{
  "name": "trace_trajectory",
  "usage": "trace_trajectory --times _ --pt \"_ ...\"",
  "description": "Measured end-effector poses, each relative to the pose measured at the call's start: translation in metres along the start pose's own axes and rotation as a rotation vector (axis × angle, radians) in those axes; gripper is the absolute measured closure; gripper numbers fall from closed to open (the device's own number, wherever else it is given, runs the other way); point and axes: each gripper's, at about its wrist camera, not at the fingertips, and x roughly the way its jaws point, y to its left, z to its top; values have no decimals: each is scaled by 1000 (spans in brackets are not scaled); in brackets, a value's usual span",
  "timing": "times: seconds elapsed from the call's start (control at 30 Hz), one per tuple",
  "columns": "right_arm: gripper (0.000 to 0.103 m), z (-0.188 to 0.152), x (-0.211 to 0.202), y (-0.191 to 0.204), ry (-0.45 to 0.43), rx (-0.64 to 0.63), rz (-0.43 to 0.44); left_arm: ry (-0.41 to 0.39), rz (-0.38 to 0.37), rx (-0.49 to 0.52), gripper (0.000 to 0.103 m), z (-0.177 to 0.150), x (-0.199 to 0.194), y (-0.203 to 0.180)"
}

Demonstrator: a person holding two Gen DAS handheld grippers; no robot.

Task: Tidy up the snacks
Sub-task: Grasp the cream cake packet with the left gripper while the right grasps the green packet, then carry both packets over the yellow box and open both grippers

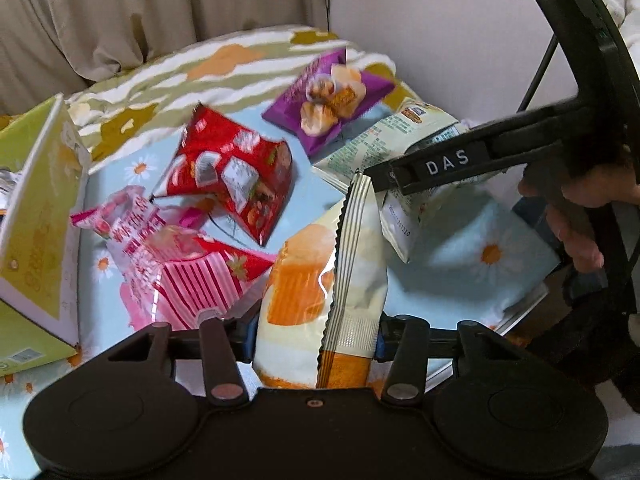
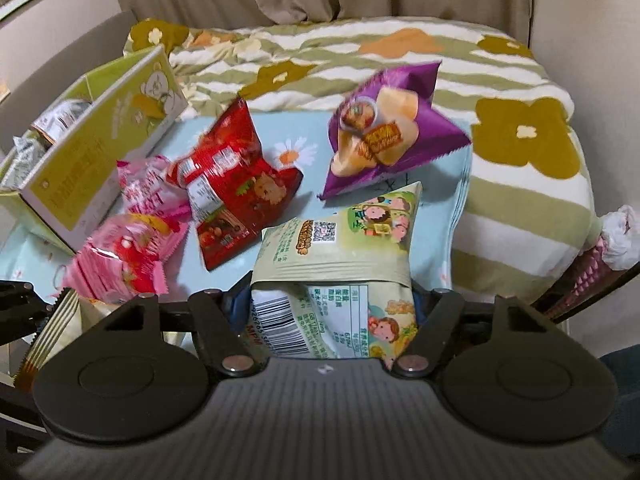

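In the left wrist view, my left gripper (image 1: 316, 332) is shut on a cream and orange cake packet (image 1: 296, 288), which stands upright between its jaws. My right gripper (image 2: 332, 304) is shut on a pale green cartoon-print packet (image 2: 340, 240), creased where the pads meet it. From the left wrist view, one right finger (image 1: 440, 164) marked DAS lies across that green packet (image 1: 372, 140). On the cloth lie a red packet (image 2: 228, 188), a purple packet (image 2: 384, 132) and pink packets (image 2: 120, 256). A serrated edge of the cake packet (image 2: 52, 332) shows at the far left.
An open yellow-green box (image 2: 100, 152) with small packets inside stands at the left. Everything rests on a light blue daisy cloth (image 2: 296, 128) over a striped flower blanket (image 2: 520, 160). A hand (image 1: 580, 200) grips the right tool. Curtains hang behind, with a wall to the right.
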Motion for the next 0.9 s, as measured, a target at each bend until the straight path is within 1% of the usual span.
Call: trace_trajectory --times 0.2,0.33,0.43,0.53,0.63,0.8,0.9 --pt "18 13 -36 9 -70 -3 8 -104 12 -56 50 10 -39 11" --pt "18 29 -58 21 -119 0 32 -194 52 -100 50 20 -73 27" --pt "18 42 -70 35 -150 -2 68 -254 81 -137 50 26 -95 45" --pt "18 58 -77 55 -171 -4 105 -306 120 -168 50 30 -116 69" --pt "18 77 -80 83 -198 -20 135 -343 165 -201 50 34 -134 102" --pt "18 108 -74 136 -223 -34 180 -382 221 -251 50 38 -151 165" --pt "18 126 -63 168 -229 -35 204 -389 238 -273 50 40 -154 204"
